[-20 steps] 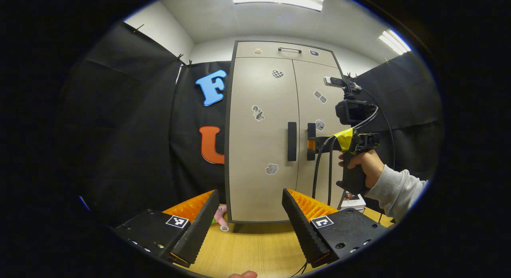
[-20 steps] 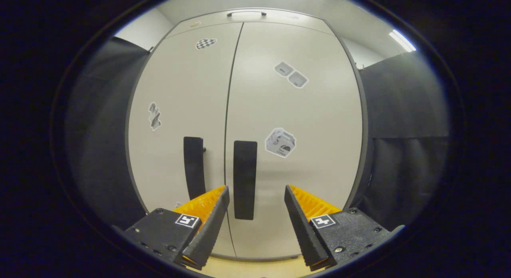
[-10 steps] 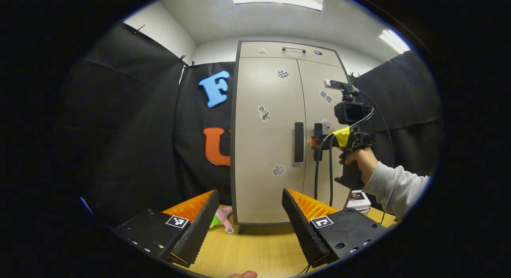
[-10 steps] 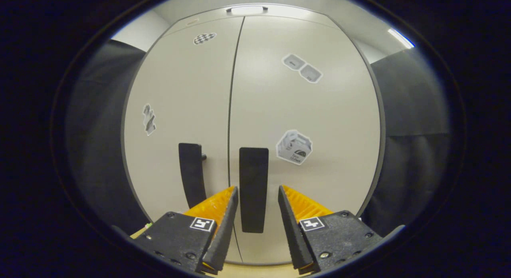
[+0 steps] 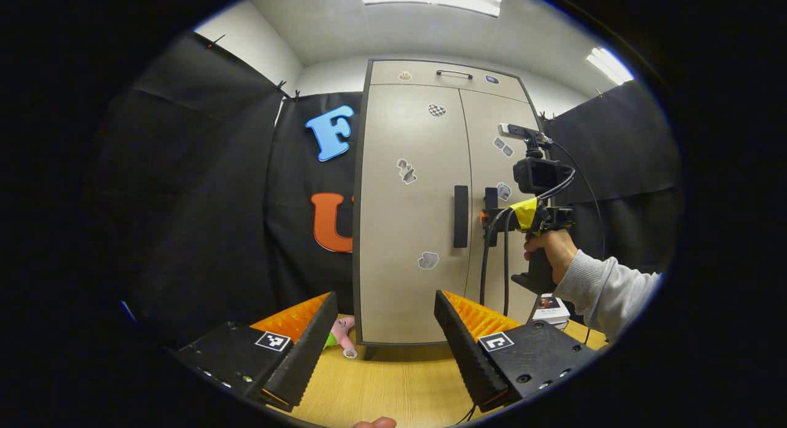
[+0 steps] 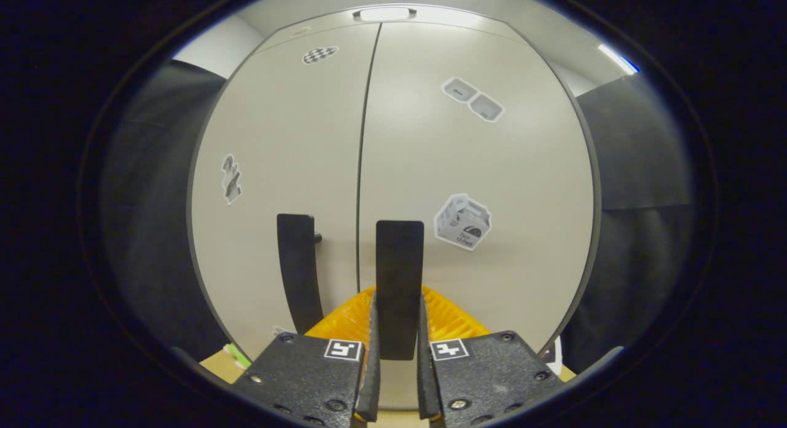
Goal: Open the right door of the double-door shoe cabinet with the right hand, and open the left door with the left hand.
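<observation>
The beige double-door shoe cabinet stands on the table with both doors closed. Each door carries a dark vertical handle beside the centre seam. In the right gripper view, my right gripper is shut on the right door handle, one finger pressing each side. The left door handle is free beside it. In the left gripper view, the right gripper, held by a hand, sits at the right handle. My left gripper is open and well back from the left handle.
The cabinet stands on a wooden table. A pink and green toy lies at the cabinet's left foot. A small box sits at its right. Cables hang from the right gripper. A drawer with a handle tops the cabinet.
My right gripper moved up to the right door handle and its fingers closed on it. The left gripper has stayed open and almost still.
</observation>
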Available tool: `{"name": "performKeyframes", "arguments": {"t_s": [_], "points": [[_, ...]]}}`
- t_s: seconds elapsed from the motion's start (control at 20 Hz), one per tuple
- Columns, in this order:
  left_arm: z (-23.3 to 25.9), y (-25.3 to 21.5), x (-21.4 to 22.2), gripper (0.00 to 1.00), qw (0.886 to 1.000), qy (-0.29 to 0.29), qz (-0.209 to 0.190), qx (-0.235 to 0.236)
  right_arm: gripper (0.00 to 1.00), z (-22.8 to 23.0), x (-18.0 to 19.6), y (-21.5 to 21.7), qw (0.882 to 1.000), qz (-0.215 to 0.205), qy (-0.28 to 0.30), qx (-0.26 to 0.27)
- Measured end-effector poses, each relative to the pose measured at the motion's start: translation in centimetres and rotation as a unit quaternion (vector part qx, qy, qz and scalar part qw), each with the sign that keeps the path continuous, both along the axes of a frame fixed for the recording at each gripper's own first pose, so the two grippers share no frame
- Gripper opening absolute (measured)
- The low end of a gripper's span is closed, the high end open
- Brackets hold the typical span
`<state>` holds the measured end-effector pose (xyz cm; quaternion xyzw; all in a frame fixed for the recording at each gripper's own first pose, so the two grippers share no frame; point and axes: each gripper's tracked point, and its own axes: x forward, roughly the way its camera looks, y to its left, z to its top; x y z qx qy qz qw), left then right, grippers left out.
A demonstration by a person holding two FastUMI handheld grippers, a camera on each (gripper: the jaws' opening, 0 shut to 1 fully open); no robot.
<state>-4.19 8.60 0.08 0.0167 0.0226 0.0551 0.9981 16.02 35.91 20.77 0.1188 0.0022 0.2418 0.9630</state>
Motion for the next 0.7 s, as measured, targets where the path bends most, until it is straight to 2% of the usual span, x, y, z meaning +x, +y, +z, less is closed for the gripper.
{"name": "performKeyframes", "arguments": {"t_s": [0.2,0.35,0.7], "points": [[0.0,-0.1,0.0,0.95,1.000,0.001,0.000,0.000,0.27,-0.1,0.0,0.0,1.000,-0.002,0.002,-0.002],[-0.3,0.4,0.3,0.95,1.000,0.003,0.002,-0.001,0.25,-0.1,-0.6,-0.3,1.000,0.014,0.008,-0.003],[-0.5,1.2,2.4,0.95,1.000,0.004,0.003,0.004,0.24,-0.9,-4.8,-4.0,0.999,0.053,-0.003,-0.003]]}}
